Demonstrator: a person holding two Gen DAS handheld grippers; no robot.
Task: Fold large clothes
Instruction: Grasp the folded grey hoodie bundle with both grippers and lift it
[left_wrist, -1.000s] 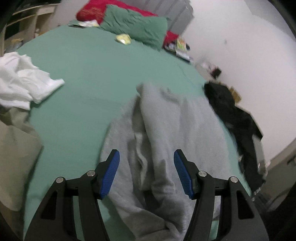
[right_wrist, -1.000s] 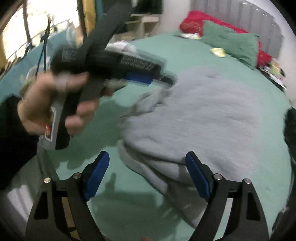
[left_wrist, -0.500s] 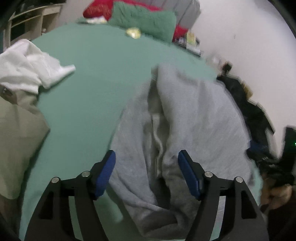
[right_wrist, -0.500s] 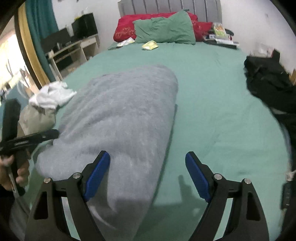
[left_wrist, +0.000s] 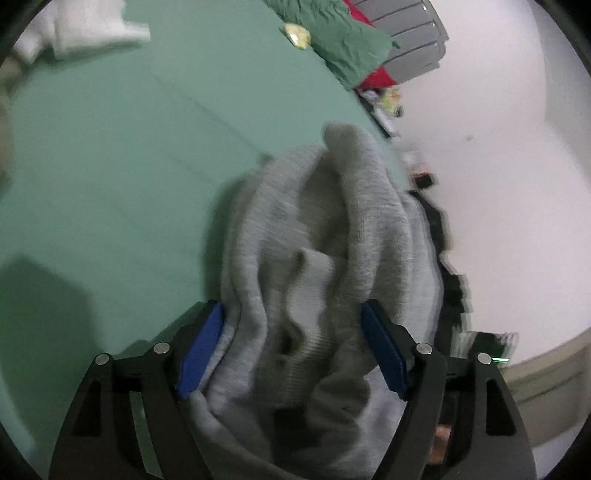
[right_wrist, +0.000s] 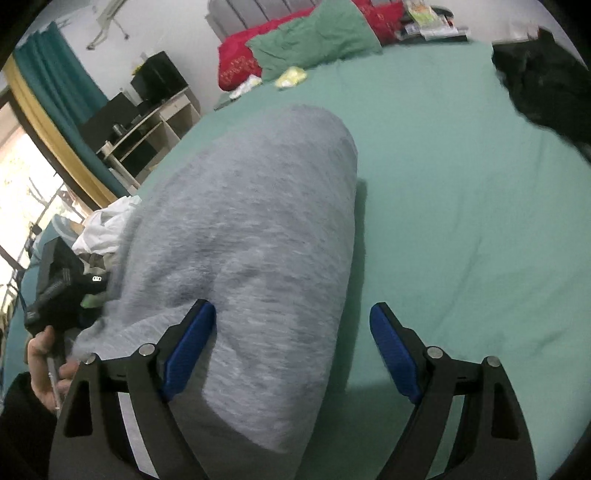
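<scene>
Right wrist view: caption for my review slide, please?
Open right claw over a folded grey garment on the green bed.

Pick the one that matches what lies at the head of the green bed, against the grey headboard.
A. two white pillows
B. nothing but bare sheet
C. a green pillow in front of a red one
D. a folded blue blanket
C: the right wrist view shows a green pillow lying in front of a red pillow, below the grey headboard.
</scene>
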